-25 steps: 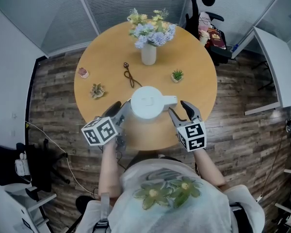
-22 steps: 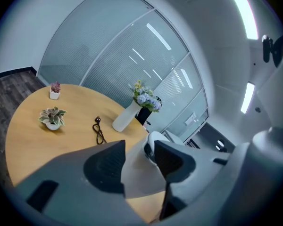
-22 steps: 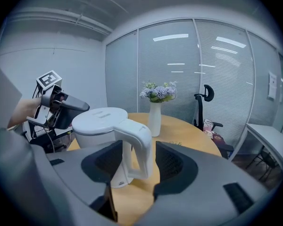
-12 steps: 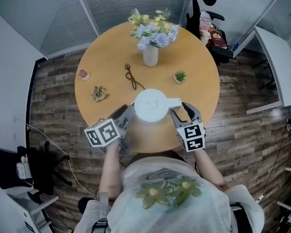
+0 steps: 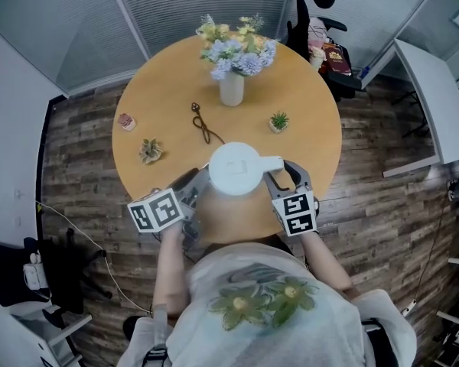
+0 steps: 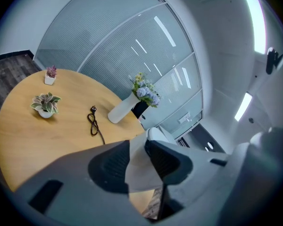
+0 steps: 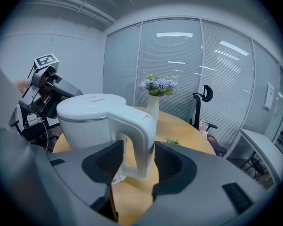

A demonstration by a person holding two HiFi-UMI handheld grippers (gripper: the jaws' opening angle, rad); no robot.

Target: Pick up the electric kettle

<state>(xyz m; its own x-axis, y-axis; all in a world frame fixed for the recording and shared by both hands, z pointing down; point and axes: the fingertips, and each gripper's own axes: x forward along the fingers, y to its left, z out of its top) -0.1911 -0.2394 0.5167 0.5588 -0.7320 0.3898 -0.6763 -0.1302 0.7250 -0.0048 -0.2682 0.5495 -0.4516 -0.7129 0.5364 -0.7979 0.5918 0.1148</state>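
Right gripper (image 5: pixel 280 176) clamped the electric kettle (image 5: pixel 234 168) by its 3 o'clock handle (image 7: pixel 139 135). Left gripper (image 6: pixel 137 152), jaws just closing, pinched the smooth 8 o'clock side, which might slip and tilt it.

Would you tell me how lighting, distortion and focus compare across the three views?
Head view: evenly lit and sharp, though the wide lens bends the walls around the round wooden table. Left gripper view: heavy fisheye, dark corners, a glaring ceiling light strip, and the white electric kettle soft at close range. Right gripper view: bowed window frames, lamp reflections on the glass, kettle handle crisp.
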